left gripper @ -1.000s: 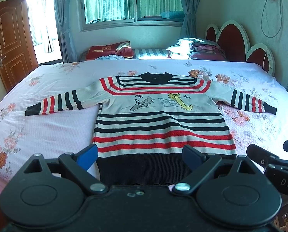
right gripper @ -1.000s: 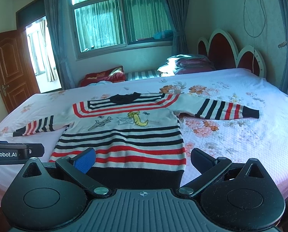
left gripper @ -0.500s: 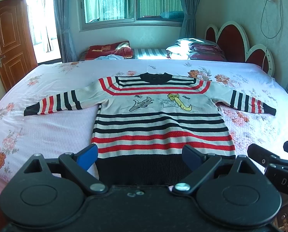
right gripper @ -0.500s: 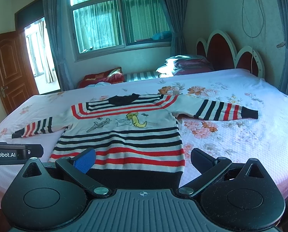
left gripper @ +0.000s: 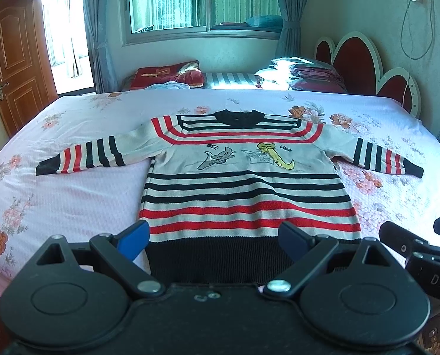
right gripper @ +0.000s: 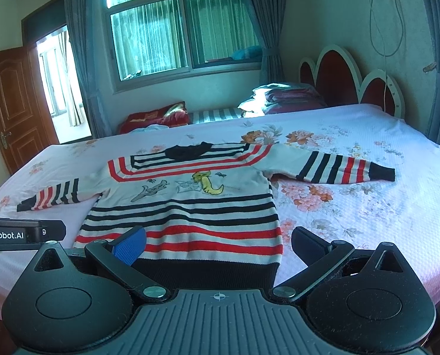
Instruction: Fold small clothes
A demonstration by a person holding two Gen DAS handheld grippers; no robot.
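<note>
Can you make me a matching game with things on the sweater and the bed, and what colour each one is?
Things:
1. collar of the sweater
2. long cartoon animal on the chest
3. bedspread
4. pad on the left finger of the right gripper

Colours:
A. yellow
B. blue
C. black
D. pink with flowers

Right pairs: 1-C, 2-A, 3-D, 4-B
</note>
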